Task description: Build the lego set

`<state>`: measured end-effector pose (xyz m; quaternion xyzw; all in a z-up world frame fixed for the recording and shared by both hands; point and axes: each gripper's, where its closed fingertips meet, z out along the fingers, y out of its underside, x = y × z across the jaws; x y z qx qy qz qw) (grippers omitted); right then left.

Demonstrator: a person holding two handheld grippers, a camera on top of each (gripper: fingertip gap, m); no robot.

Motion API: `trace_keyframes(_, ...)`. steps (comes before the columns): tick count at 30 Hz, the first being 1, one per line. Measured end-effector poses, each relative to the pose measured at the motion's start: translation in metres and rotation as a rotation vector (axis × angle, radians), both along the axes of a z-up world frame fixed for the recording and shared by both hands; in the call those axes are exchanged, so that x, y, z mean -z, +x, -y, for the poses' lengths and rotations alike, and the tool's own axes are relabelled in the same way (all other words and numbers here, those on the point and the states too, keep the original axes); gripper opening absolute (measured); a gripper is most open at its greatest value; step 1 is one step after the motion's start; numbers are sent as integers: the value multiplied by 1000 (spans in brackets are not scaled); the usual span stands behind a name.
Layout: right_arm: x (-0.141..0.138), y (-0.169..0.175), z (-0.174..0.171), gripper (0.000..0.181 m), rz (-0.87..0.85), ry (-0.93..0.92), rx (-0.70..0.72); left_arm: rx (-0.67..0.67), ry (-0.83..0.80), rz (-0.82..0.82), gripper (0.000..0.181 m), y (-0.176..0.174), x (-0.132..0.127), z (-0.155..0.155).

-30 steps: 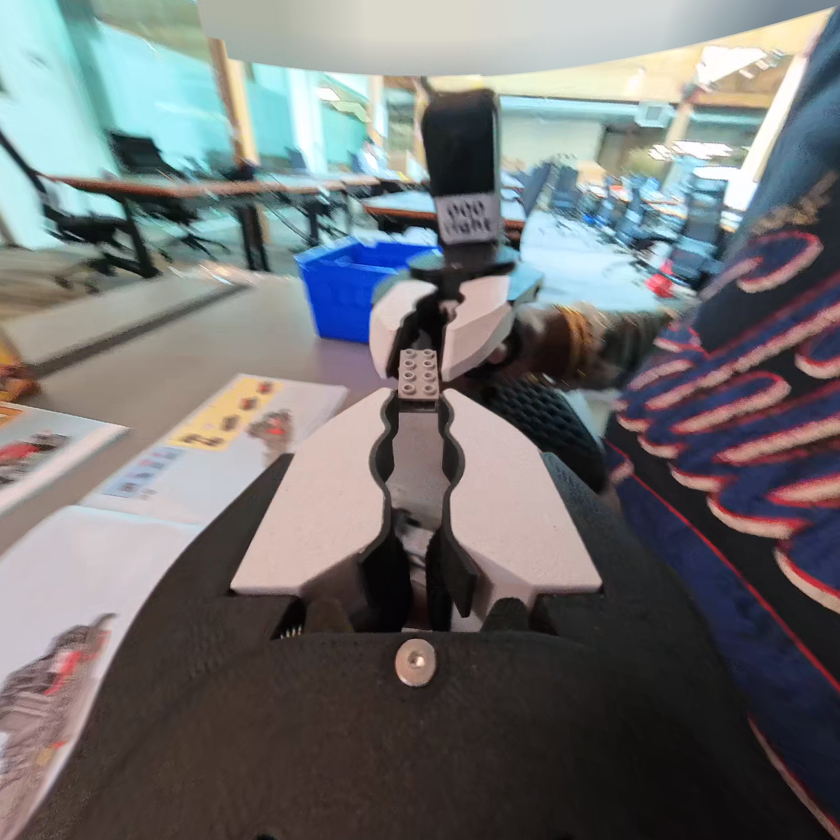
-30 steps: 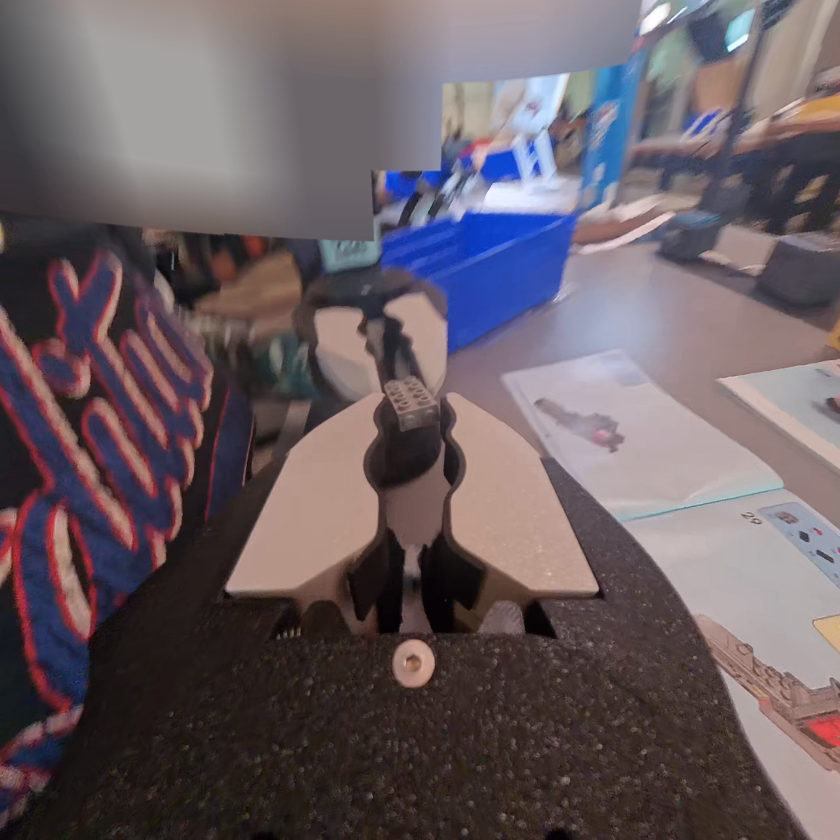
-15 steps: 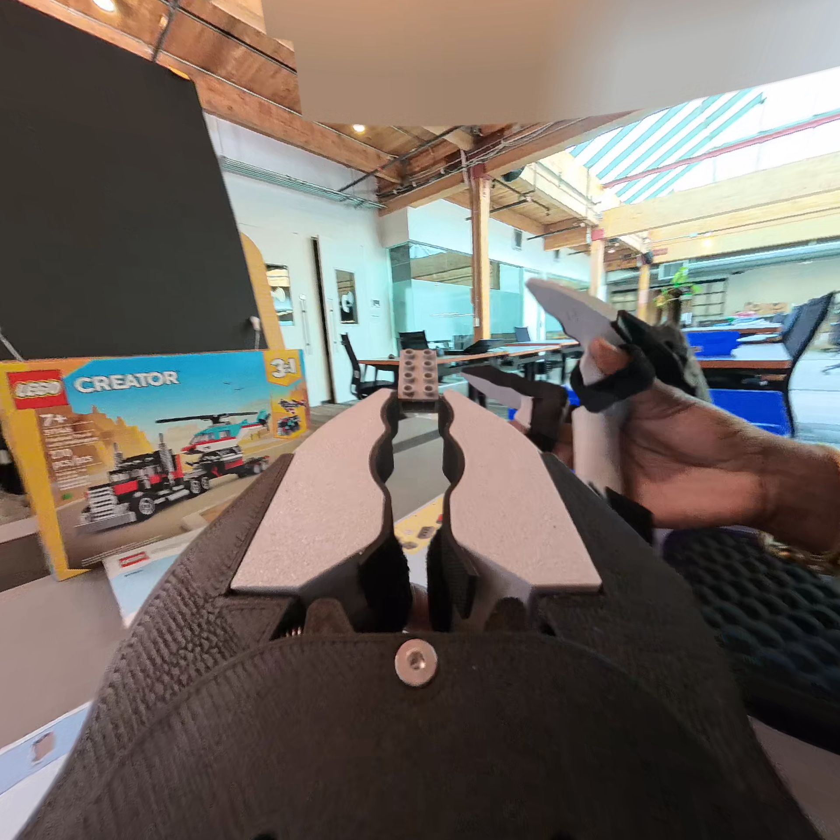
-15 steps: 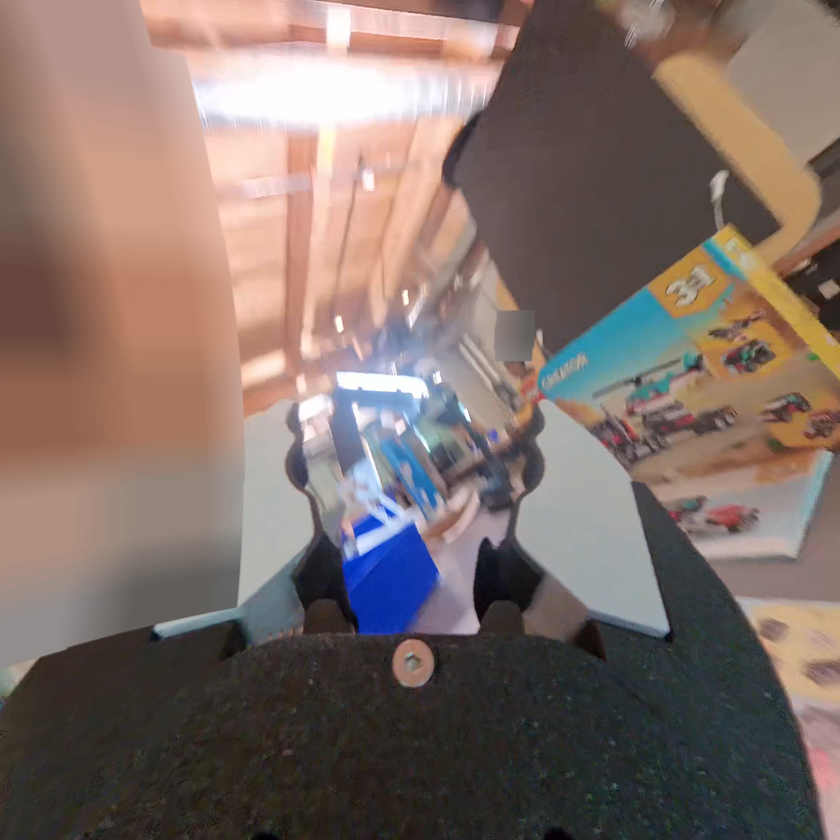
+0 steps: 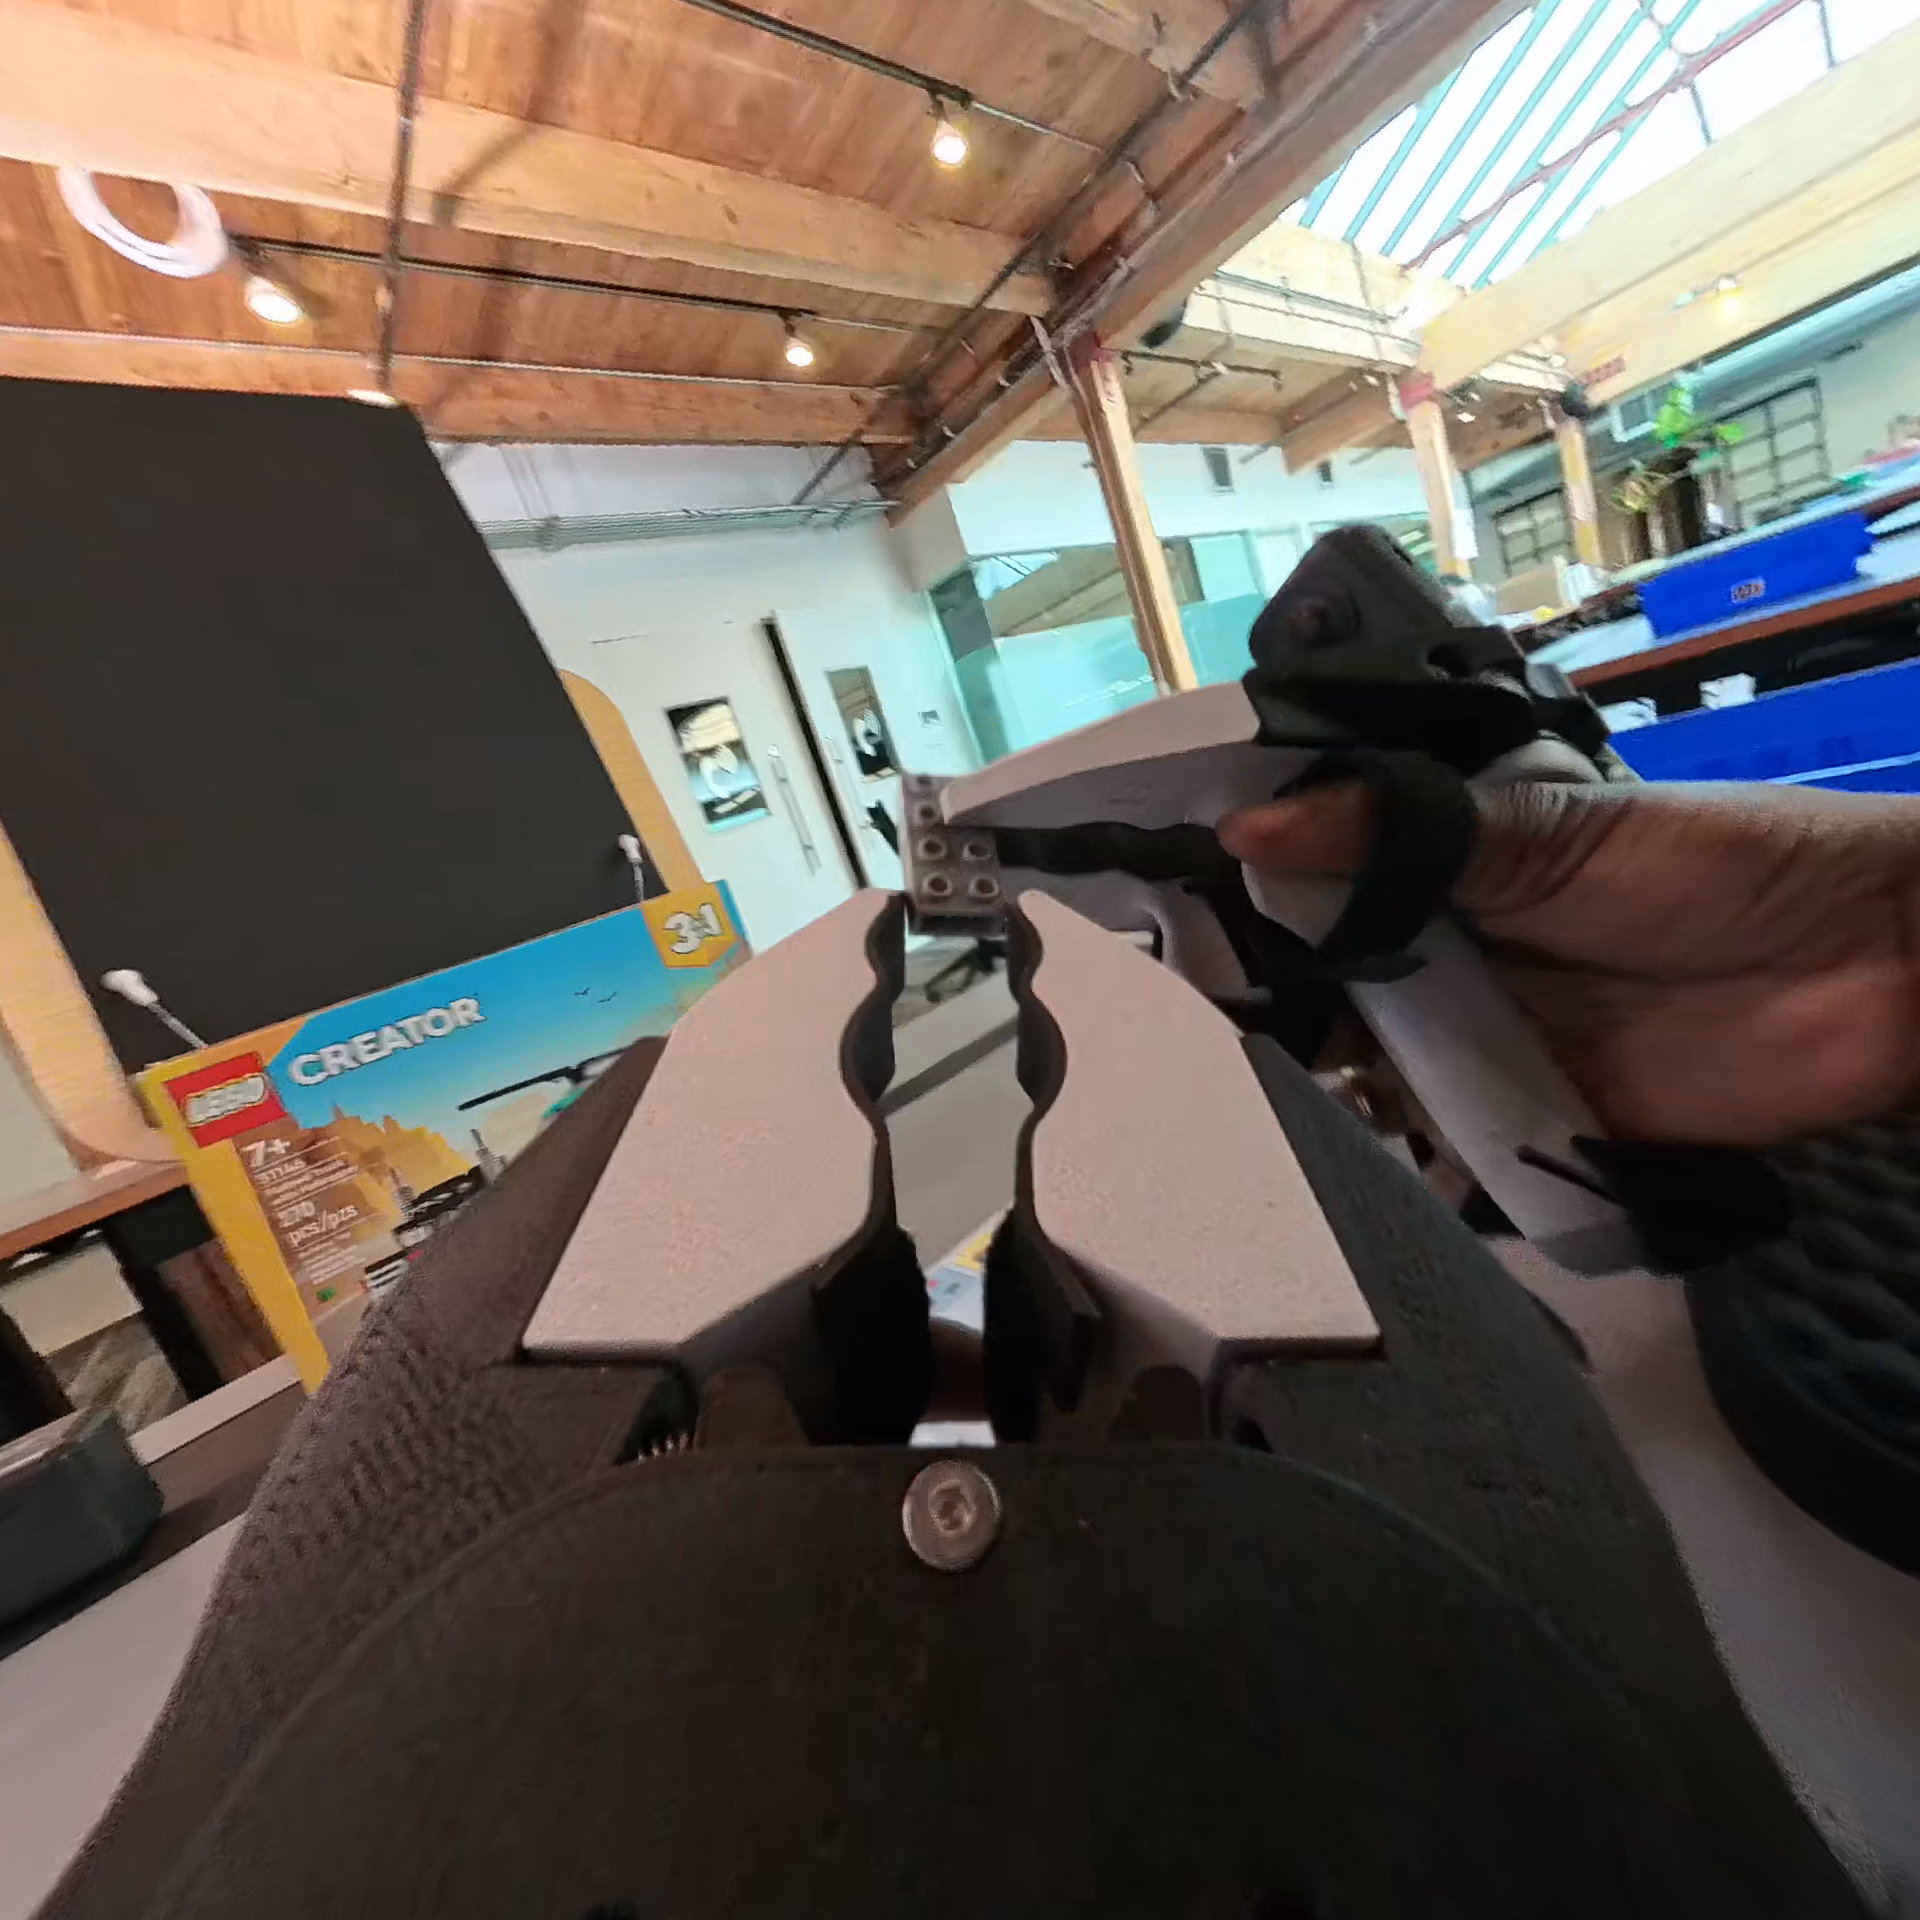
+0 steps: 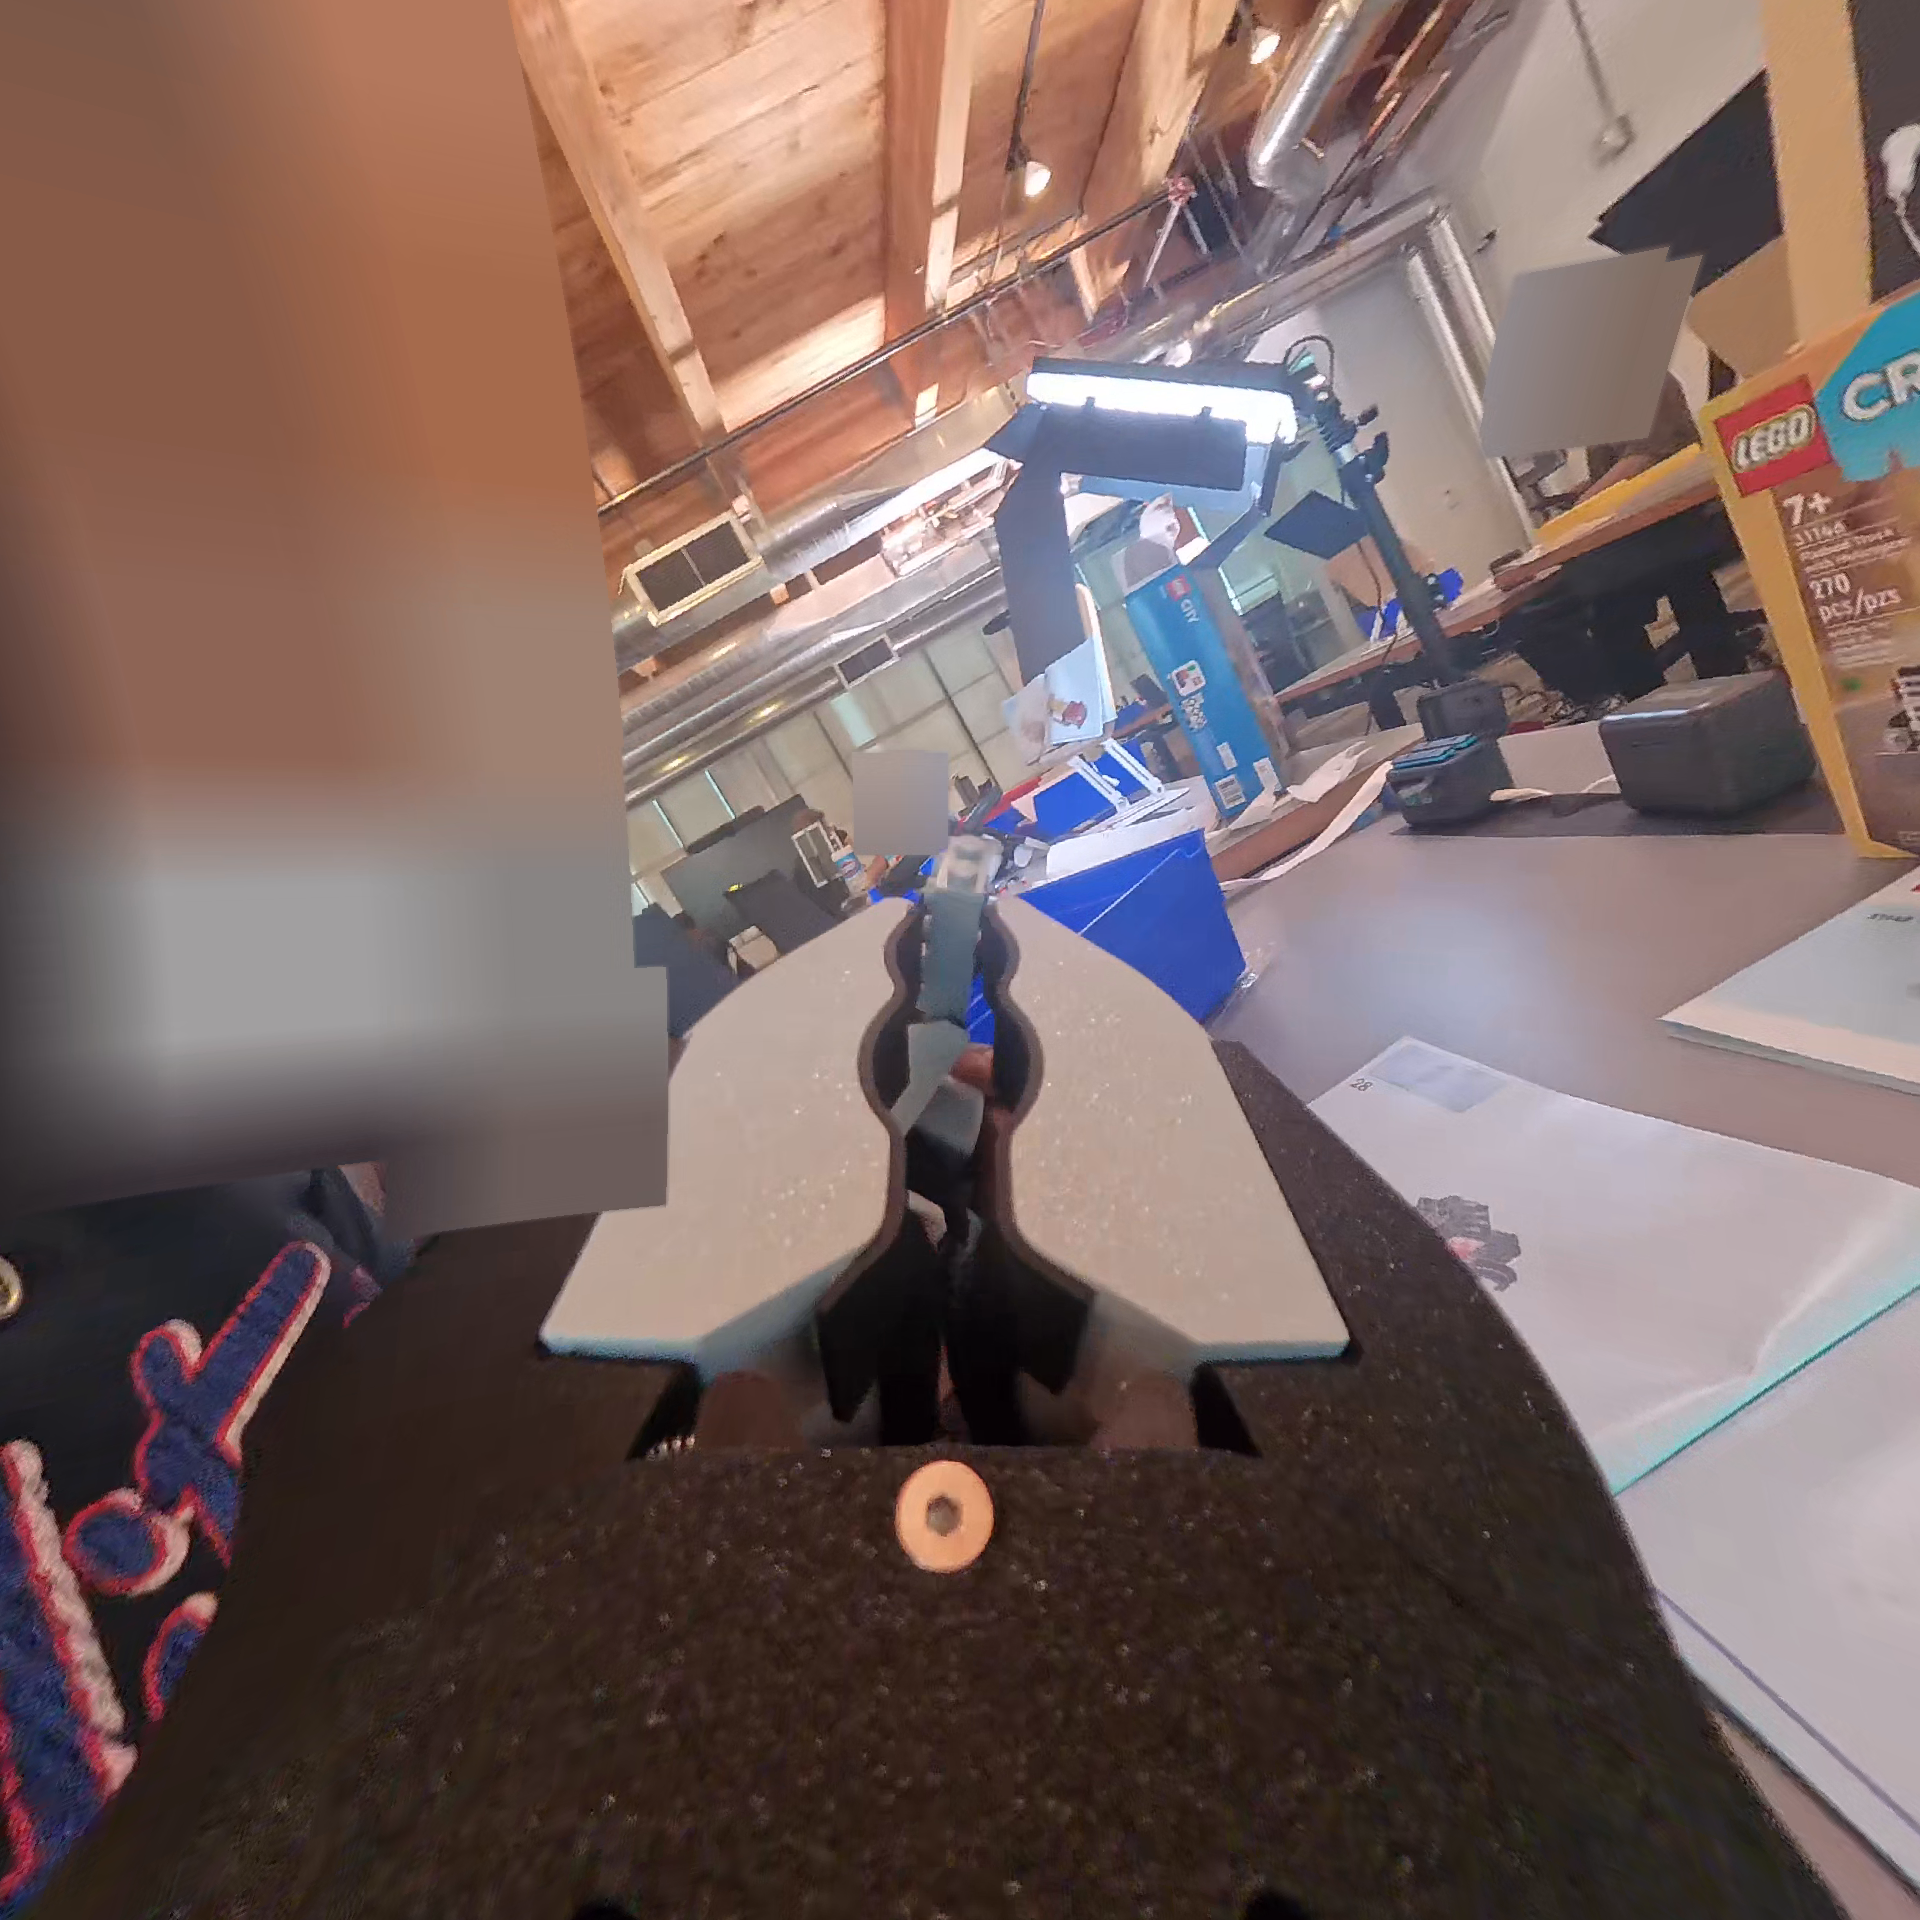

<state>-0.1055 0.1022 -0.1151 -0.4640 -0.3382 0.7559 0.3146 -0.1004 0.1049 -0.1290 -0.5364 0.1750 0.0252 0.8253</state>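
Mid-air joining step. Left gripper (image 5: 956, 920) fingers pinch small grey studded brick (image 5: 951, 868); right gripper (image 6: 951, 920) fingers clamp the same brick. Next: press squarely.

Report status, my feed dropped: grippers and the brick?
Left gripper shut on grey plate. Right gripper shut on same plate. Nothing in the way.

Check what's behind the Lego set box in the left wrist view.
A large black panel stands directly behind the Lego set box, with a tan arch at its edge. The box hides the panel's base, so its support cannot be seen.
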Motion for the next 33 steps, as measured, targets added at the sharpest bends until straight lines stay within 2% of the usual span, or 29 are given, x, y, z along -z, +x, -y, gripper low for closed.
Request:
trace_keyframes(1, -1, 4, 0, 10, -2, 27, -1, 24, -23, -10, 23, 3, 3, -1)
trace_keyframes(3, 3, 13, -6, 9, 31, 121, 50, 68, -80, 27, 52, 1, 8, -3)
trace_keyframes(5, 18, 22, -21, 10, 137, 279, 165, 110, -139, 95, 85, -7, 12, -5)
trace_keyframes(7, 44, 32, -39, 10, 288, 450, 266, 148, -200, 154, 102, -15, 17, -8)
trace_keyframes(10, 91, 43, -58, 10, 540, 571, 290, 167, -198, 162, 102, -24, 20, -8)
trace_keyframes(16, 145, 40, -57, 10, 773, 532, 153, 165, -166, 225, 98, -33, 24, -7)
trace_keyframes(25, 167, 36, -63, 10, 865, 572, 153, 147, -154, 215, 96, -39, 28, -6)
trace_keyframes(33, 170, 43, -64, 10, 922, 626, 151, 141, -156, 197, 95, -38, 29, -6)
